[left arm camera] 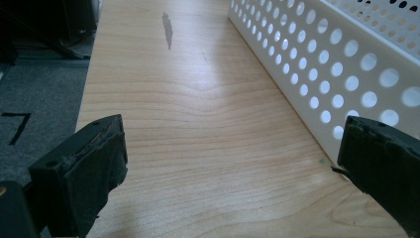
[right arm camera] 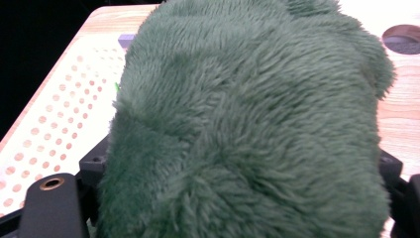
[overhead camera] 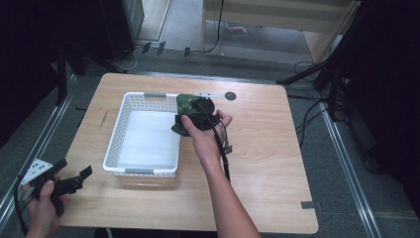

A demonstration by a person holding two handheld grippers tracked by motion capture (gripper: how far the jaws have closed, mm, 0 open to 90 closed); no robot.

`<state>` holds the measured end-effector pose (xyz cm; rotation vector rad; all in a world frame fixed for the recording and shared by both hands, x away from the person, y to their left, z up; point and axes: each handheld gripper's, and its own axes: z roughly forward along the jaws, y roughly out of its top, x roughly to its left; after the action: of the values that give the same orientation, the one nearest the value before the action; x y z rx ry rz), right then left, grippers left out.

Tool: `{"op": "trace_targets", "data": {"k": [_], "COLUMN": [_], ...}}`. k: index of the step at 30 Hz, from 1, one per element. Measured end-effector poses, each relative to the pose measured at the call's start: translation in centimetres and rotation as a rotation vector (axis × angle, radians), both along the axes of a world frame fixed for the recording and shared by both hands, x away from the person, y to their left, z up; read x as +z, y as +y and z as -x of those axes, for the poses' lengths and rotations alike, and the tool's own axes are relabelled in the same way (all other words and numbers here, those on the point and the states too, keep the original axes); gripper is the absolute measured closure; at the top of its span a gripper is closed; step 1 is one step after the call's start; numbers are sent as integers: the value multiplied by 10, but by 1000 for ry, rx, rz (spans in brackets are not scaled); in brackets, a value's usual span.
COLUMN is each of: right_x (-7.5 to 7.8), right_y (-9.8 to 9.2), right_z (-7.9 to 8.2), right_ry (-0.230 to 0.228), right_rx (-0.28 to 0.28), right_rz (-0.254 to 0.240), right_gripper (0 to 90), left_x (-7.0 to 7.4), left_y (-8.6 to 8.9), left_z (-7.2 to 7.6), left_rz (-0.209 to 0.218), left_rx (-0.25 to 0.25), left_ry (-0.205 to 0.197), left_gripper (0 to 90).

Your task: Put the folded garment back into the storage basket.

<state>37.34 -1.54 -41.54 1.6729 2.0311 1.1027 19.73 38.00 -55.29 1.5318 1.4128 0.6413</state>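
A fuzzy green plush toy (overhead camera: 184, 105) hangs over the right rim of a white perforated basket (overhead camera: 140, 171) on the wooden table (overhead camera: 267, 148). My right gripper (overhead camera: 188, 120) is shut on it, the black body sitting in the person's hand. The right gripper view has the plush (right arm camera: 247, 114) bulging between the jaws of that gripper (right arm camera: 242, 193), with the basket (right arm camera: 54, 114) below and to the left. My left gripper (overhead camera: 85, 177) is held at the table's front left corner, open and holding nothing. In its own view the left gripper (left arm camera: 234, 146) has bare wood between the jaws and the basket wall (left arm camera: 322, 64) at the right.
A dark round disc (overhead camera: 230, 95) lies on the table behind the basket, also at the top right of the right gripper view as the disc (right arm camera: 403, 38). A cable (overhead camera: 224, 153) trails along the right forearm. A piece of tape (overhead camera: 309, 205) marks the front right corner.
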Motion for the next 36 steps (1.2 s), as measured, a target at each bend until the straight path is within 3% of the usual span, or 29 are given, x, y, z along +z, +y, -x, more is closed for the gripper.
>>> {"op": "trace_targets", "data": {"k": [36], "right_x": [-1], "right_y": [71], "right_z": [0], "right_ry": [26], "right_rx": [80], "right_rz": [-18], "right_gripper": [175], "left_x": [0], "left_y": [0], "left_z": [0], "left_rz": [0], "left_rx": [-2], "left_ry": [-2], "left_gripper": [0]}}
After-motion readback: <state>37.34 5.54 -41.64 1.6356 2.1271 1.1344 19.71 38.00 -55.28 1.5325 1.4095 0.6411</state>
